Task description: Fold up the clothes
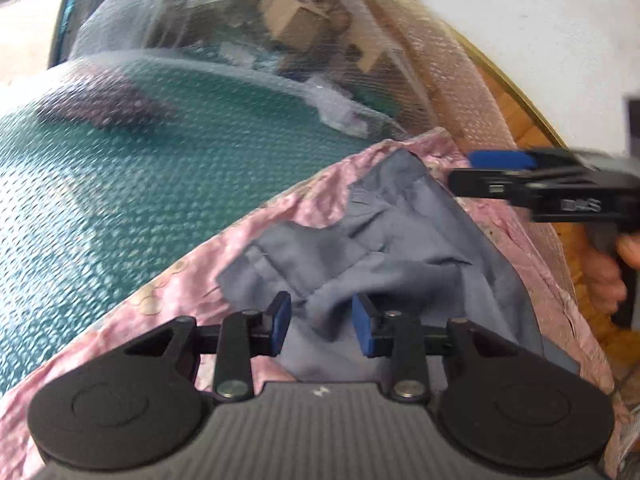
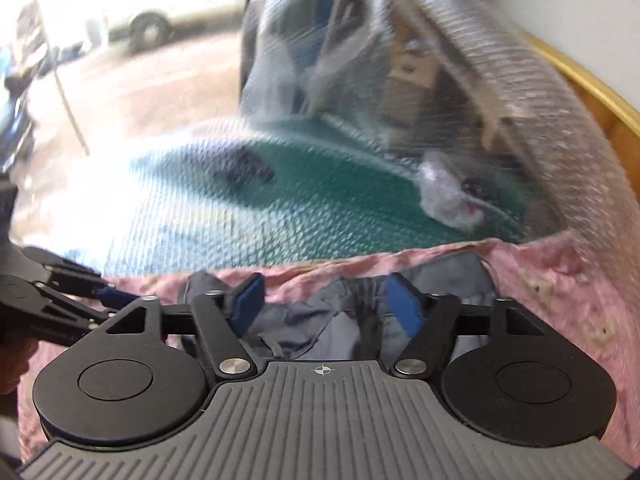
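The grey garment (image 1: 380, 240) lies rumpled on a pink cloth (image 1: 172, 292), near that cloth's far edge, with bubble-wrapped green padding (image 1: 160, 160) beyond.

The left gripper (image 1: 322, 320) hangs over a raised fold, its jaws partly apart and pinching nothing. The right gripper (image 2: 324, 304) is spread wide above the garment's far edge, also empty.

The likely risk is a pinch that catches the pink cloth with the grey fabric, dragging both. A grab at the loose ridge alone could bunch the garment instead of flattening it.

A crumpled white scrap (image 2: 448, 196) and cardboard boxes (image 1: 296, 20) sit past the padding, well clear. The two grippers work near each other and could collide.
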`<state>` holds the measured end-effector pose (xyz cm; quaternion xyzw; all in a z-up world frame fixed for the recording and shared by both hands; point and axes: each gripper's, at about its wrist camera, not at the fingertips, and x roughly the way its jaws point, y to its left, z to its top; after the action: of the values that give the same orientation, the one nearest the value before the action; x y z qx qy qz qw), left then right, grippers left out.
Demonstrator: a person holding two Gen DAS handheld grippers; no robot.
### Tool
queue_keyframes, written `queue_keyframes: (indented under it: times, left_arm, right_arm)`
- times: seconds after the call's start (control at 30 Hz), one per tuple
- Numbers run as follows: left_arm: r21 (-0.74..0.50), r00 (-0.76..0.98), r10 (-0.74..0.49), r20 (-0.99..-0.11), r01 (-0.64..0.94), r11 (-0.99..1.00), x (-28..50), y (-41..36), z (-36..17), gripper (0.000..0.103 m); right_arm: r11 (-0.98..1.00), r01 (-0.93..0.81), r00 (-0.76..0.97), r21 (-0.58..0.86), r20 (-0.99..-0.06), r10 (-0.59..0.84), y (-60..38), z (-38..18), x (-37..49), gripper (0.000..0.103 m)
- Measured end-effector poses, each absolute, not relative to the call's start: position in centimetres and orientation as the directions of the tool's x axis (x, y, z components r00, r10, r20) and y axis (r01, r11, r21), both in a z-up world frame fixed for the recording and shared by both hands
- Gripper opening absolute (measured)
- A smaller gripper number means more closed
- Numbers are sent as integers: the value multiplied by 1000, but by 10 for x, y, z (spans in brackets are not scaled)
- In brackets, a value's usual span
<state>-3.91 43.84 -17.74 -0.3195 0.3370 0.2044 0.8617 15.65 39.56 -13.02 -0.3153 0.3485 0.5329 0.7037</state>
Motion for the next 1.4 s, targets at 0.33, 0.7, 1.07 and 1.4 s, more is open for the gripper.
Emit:
queue_keyframes:
  times: [0.33,0.7,1.07,1.4]
  left_arm:
    - [-389,668,61,-742,-502,773,-8,422,-229,33]
    - [-423,670,47,-741,-520,742,-15,437,-226,33]
    - [-289,539,159,-827,-651,702,18,476,-226,7]
    - [-613,751,62,-657,-580,536,-38,481,-187,51]
  right_arm:
    - [39,-994,106,-100,-968,229,444,-234,133,54]
    - [354,-935,180,35,-812,556,398,-137,173,0]
    - [354,-748,-47,562,-576,816,364,-106,175,0]
    - [502,-820,185,277,-700,689,272,-104,120,50]
